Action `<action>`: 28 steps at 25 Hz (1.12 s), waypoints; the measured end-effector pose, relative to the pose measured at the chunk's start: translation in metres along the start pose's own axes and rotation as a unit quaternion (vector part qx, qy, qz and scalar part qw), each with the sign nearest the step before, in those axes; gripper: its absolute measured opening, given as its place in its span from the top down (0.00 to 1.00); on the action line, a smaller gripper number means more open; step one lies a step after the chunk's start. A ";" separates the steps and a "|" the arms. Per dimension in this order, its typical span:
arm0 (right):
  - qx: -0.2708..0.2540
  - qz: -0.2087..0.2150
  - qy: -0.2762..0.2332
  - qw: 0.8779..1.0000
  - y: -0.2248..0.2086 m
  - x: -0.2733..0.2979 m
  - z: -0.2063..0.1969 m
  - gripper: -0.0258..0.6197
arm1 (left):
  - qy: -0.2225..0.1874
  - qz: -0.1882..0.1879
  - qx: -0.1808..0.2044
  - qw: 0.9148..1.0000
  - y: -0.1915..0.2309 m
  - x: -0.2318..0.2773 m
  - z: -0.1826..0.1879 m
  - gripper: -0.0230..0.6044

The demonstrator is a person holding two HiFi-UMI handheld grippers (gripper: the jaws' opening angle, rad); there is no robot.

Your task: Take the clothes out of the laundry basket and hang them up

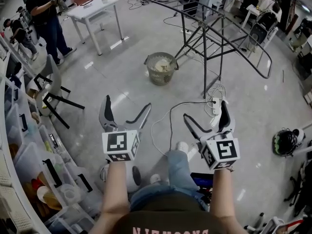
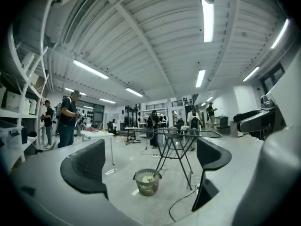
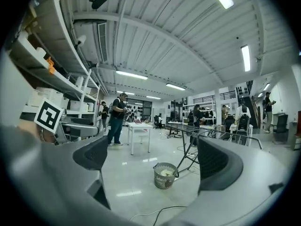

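One laundry basket (image 1: pixel 160 77), round and of grey mesh, stands on the glossy pale floor. It holds a crumpled heap of cream-coloured clothes (image 1: pixel 164 66) that lies low inside and does not reach the rim.

Just to the right of the basket and a little beyond it stands the dark metal drying rack (image 1: pixel 204 57), with its nearest leg close to the basket's wall. On the near side of the basket, to the right, a white power strip (image 1: pixel 216 106) lies on the floor with its cables looping.

Nearer the person still, and well apart from the basket, both grippers are held level and point toward it. The left gripper (image 1: pixel 127 102) has its jaws spread wide and is empty. The right gripper (image 1: pixel 204 109) is equally wide and empty. In each gripper view the basket shows far off between the pads.

Beyond the basket to the left stands a white table (image 1: pixel 92 6) with a person (image 1: pixel 46 18) beside it. Far left of the basket, clear storage bins (image 1: pixel 29 169) line the shelving, but their contents are too blurred to name.
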State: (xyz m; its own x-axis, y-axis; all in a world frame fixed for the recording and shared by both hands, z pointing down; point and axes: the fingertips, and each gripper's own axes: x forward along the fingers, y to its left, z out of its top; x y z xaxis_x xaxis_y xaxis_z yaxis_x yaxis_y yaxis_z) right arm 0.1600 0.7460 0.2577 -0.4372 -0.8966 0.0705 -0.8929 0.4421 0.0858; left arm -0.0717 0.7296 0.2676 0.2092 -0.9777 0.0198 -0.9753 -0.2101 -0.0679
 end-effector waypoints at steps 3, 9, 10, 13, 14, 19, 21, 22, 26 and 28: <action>0.007 0.011 0.004 1.000 -0.022 0.024 -0.007 0.07 | 0.007 0.006 0.000 1.000 -0.001 0.028 -0.005 0.05; -0.003 0.022 -0.006 1.000 -0.095 0.082 0.004 0.07 | 0.009 0.010 0.011 1.000 -0.023 0.113 0.012 0.05; -0.005 0.023 -0.011 1.000 -0.109 0.092 0.008 0.07 | 0.006 0.012 0.011 1.000 -0.026 0.128 0.017 0.05; -0.012 0.029 -0.016 0.999 -0.148 0.123 0.015 0.08 | -0.006 0.019 -0.001 1.000 -0.038 0.170 0.029 0.06; -0.017 0.032 -0.016 0.999 -0.159 0.132 0.016 0.08 | -0.008 0.020 -0.007 1.000 -0.043 0.184 0.031 0.06; -0.024 0.044 -0.013 0.999 -0.212 0.171 0.016 0.08 | -0.010 0.028 -0.020 0.999 -0.063 0.238 0.033 0.06; -0.021 0.044 -0.012 0.999 -0.228 0.185 0.016 0.08 | -0.012 0.038 -0.017 0.999 -0.064 0.251 0.035 0.06; -0.022 0.045 -0.012 0.999 -0.235 0.191 0.016 0.08 | -0.012 0.042 -0.015 0.999 -0.064 0.256 0.035 0.06; -0.022 0.047 -0.008 0.999 -0.249 0.211 0.009 0.08 | 0.003 0.052 -0.003 0.999 -0.061 0.273 0.026 0.06; -0.020 0.051 0.000 0.998 -0.250 0.218 0.001 0.08 | 0.012 0.053 0.005 0.999 -0.061 0.280 0.020 0.06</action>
State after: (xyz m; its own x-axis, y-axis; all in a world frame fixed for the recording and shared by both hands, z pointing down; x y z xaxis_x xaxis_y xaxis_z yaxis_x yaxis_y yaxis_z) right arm 0.2878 0.4396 0.2509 -0.5263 -0.8465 0.0801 -0.8382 0.5323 0.1184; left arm 0.0479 0.4685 0.2577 0.1036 -0.9940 0.0359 -0.9911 -0.1062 -0.0800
